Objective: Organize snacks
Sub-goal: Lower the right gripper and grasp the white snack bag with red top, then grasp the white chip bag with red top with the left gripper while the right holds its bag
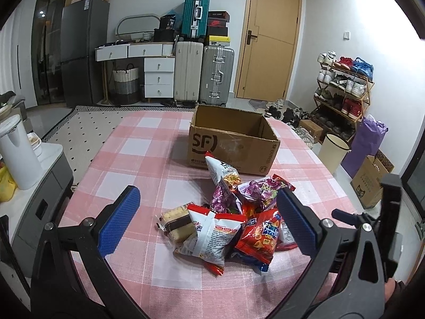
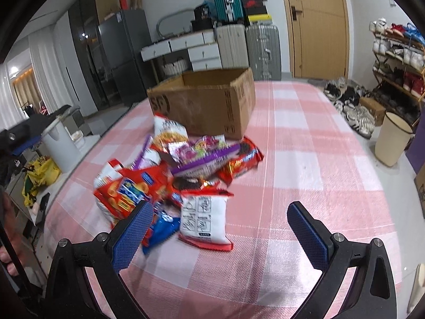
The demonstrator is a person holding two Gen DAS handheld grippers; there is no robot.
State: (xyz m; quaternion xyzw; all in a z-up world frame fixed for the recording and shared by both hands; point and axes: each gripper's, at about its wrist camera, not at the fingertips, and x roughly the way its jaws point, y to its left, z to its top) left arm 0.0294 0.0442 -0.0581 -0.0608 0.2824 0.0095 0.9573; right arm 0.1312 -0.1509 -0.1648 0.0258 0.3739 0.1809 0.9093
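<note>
A heap of snack packets [image 1: 233, 212] lies on the pink checked tablecloth [image 1: 138, 146], red, white and purple bags mixed. Behind the heap stands an open cardboard box [image 1: 233, 143], its inside showing no snacks. My left gripper [image 1: 207, 207] is open, its blue pads wide apart above the near side of the heap, a white and red bag [image 1: 212, 234] between them below. In the right wrist view the heap [image 2: 170, 170] sits left of centre and the box [image 2: 207, 101] beyond it. My right gripper [image 2: 220, 212] is open over a white packet [image 2: 203, 218].
A white kettle [image 1: 16, 154] and a yellow bag stand on a grey side unit left of the table. Right of the table on the floor are a cream bin [image 2: 393, 138], shoes and a shoe rack [image 1: 342, 90]. Suitcases and drawers line the back wall.
</note>
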